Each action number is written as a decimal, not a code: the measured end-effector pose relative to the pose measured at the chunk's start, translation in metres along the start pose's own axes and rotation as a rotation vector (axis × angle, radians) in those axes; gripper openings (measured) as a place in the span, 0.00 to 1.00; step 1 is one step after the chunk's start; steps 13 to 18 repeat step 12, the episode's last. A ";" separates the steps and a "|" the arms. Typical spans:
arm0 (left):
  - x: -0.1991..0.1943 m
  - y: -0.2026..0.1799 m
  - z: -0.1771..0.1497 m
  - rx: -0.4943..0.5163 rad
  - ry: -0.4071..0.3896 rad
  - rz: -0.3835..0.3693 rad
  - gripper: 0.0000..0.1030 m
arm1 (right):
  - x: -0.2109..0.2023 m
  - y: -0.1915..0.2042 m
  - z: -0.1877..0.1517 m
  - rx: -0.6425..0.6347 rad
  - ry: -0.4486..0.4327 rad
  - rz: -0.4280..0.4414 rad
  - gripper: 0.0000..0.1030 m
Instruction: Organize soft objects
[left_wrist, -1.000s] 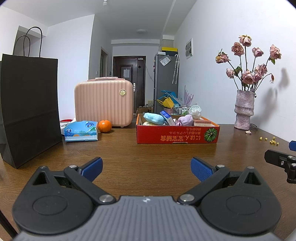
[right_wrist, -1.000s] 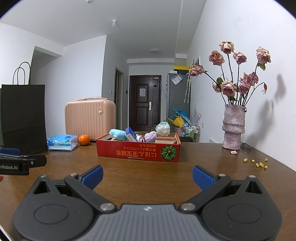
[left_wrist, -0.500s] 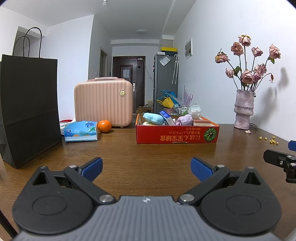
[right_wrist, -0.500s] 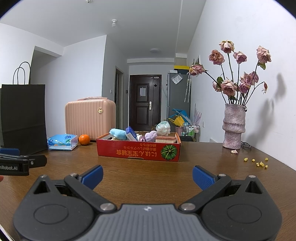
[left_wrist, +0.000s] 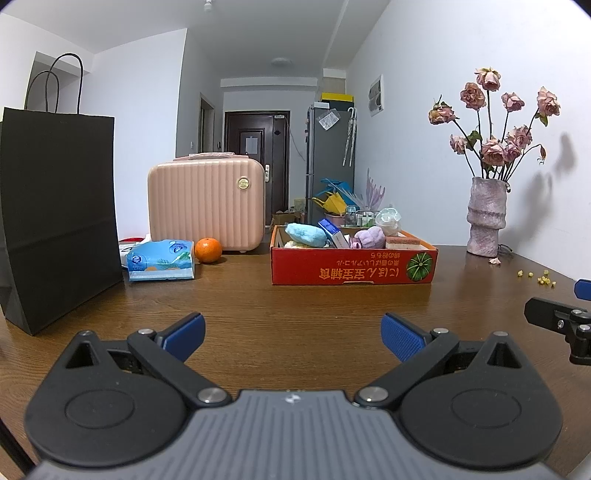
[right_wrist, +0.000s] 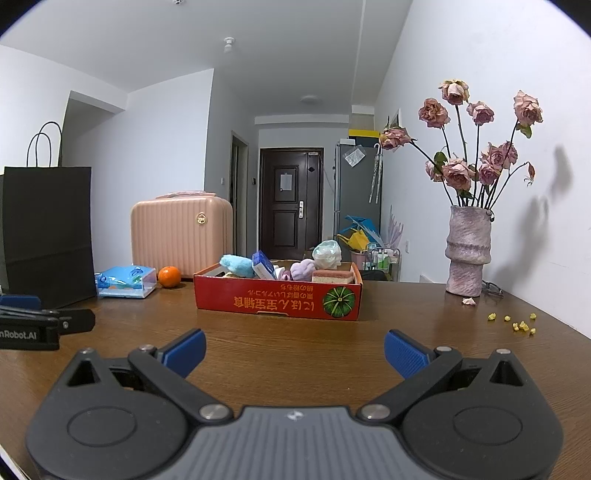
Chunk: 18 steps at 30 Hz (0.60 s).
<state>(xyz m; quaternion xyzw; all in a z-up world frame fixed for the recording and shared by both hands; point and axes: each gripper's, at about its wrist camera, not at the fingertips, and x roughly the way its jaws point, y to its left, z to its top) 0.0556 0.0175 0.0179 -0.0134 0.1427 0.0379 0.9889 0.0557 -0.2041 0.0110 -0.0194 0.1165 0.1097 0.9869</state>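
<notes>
A red cardboard box stands on the wooden table ahead of both grippers. It holds a light blue plush, a purple plush, a pale bundle, a layered sponge and a blue-white packet. My left gripper is open and empty, low over the table. My right gripper is open and empty too, to its right.
A black paper bag stands at the left. A tissue pack, an orange and a pink case are behind. A vase of dried roses stands right, near yellow bits.
</notes>
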 end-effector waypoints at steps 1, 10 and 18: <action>0.000 0.000 0.000 -0.001 -0.001 0.000 1.00 | 0.000 0.000 0.000 0.000 0.000 0.000 1.00; -0.003 -0.001 -0.001 0.001 -0.008 -0.009 1.00 | 0.001 0.000 -0.001 -0.003 0.002 0.003 1.00; -0.003 -0.001 -0.001 0.000 -0.004 -0.010 1.00 | 0.001 0.000 0.000 -0.004 0.002 0.003 1.00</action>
